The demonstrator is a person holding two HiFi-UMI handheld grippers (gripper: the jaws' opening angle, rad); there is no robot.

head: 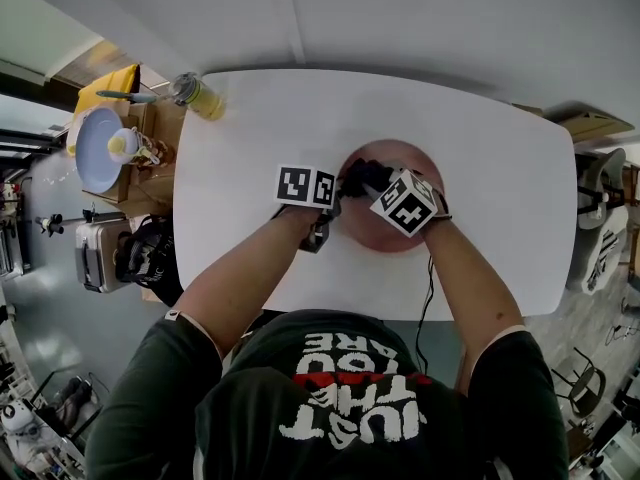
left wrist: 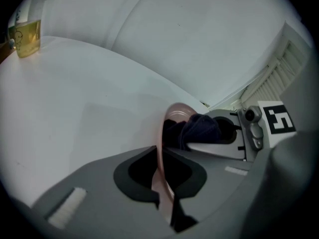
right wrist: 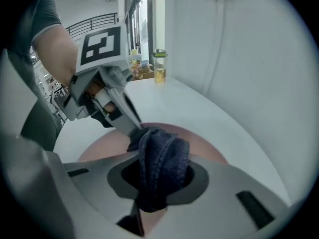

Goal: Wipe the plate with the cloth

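Head view: pink round plate (head: pixel 380 236) at centre of white surface (head: pixel 250 138). Left tongs (left wrist: pixel 162 185) pinch plate rim, pointing steeply downward; right tongs (right wrist: pixel 159 180) clamp bunched dark-blue cloth (right wrist: pixel 162 156) over plate.

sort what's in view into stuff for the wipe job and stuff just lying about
In the job: pink plate, dark cloth, left gripper clamped on the plate's rim, right gripper holding the cloth.
Lying about: jar of yellow liquid, blue dish off to the side.
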